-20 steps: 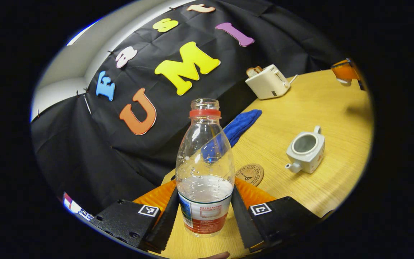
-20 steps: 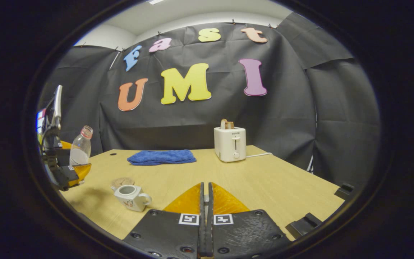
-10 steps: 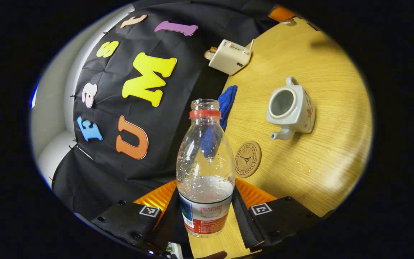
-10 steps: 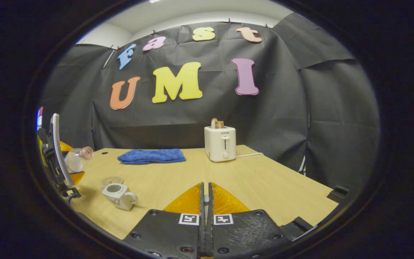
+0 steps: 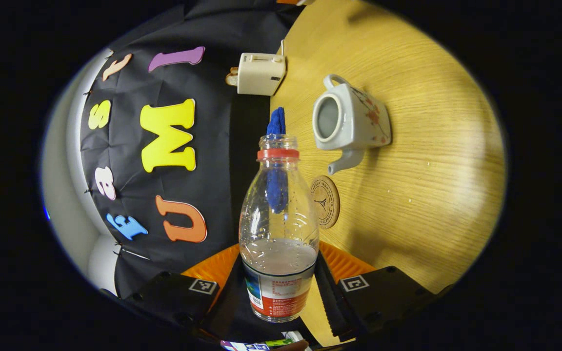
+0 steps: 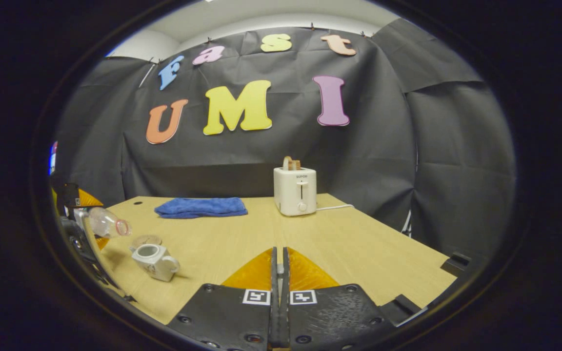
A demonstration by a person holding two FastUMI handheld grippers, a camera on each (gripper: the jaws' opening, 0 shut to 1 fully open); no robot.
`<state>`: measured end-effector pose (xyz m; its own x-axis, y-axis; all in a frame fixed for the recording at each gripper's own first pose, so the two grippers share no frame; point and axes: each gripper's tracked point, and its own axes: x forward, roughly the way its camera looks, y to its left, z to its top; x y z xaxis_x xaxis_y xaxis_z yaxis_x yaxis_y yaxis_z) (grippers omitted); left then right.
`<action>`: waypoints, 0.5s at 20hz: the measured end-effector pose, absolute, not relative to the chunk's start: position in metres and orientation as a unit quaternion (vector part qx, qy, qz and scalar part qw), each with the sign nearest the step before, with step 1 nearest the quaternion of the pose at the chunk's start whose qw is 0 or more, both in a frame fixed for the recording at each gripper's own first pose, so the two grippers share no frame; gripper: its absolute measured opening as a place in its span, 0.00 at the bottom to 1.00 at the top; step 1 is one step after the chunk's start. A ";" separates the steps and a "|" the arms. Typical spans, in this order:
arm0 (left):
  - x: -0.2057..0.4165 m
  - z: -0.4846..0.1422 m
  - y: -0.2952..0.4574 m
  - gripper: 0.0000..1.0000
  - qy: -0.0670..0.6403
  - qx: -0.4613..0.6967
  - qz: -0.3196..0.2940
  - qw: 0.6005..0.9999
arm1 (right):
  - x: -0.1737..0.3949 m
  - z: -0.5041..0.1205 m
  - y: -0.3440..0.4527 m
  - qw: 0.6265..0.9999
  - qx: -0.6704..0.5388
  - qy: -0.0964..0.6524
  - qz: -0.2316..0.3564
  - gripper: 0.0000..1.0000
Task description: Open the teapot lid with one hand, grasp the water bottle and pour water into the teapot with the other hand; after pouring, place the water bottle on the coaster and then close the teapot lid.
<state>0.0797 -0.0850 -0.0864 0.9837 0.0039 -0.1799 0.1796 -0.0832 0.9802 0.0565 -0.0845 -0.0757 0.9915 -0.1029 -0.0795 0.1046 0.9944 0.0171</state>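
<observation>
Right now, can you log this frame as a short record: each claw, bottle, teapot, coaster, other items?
left claw: shut on the water bottle, tipped toward the teapot
right claw: shut, contents not visible
water bottle: uncapped, partly filled
teapot: lid off, on the table
coaster: bare, beside the spout
other: blue towel, toaster

In the right gripper view, the white ceramic teapot (image 6: 153, 261) stands lidless on the light wooden table (image 6: 359, 253) at its near left. The round cork coaster (image 6: 146, 240) lies just behind it. The clear plastic water bottle (image 6: 107, 224) is tipped above the table, left of the coaster. The folded blue towel (image 6: 200, 207) lies at the rear. The white toaster (image 6: 294, 191) stands right of the towel.
</observation>
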 end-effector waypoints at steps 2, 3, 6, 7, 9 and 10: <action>0.078 -0.085 -0.091 0.76 0.065 0.749 -0.066 0.656 | 0.057 -0.075 -0.088 0.998 0.004 0.038 -0.059 0.02; 0.080 -0.081 -0.093 0.76 0.065 0.760 -0.061 0.644 | 0.057 -0.076 -0.088 0.998 0.005 0.039 -0.058 0.00; 0.077 -0.072 -0.093 0.76 0.063 0.797 -0.053 0.599 | 0.057 -0.078 -0.087 0.998 0.009 0.044 -0.054 0.00; 0.080 -0.070 -0.095 0.76 0.066 0.805 -0.052 0.588 | 0.057 -0.078 -0.087 0.998 0.009 0.044 -0.054 0.00; 0.082 -0.065 -0.096 0.77 0.074 0.818 -0.049 0.568 | 0.057 -0.078 -0.087 0.998 0.011 0.045 -0.052 0.00; 0.081 -0.064 -0.097 0.77 0.076 0.825 -0.048 0.558 | 0.057 -0.078 -0.087 0.998 0.012 0.046 -0.051 0.00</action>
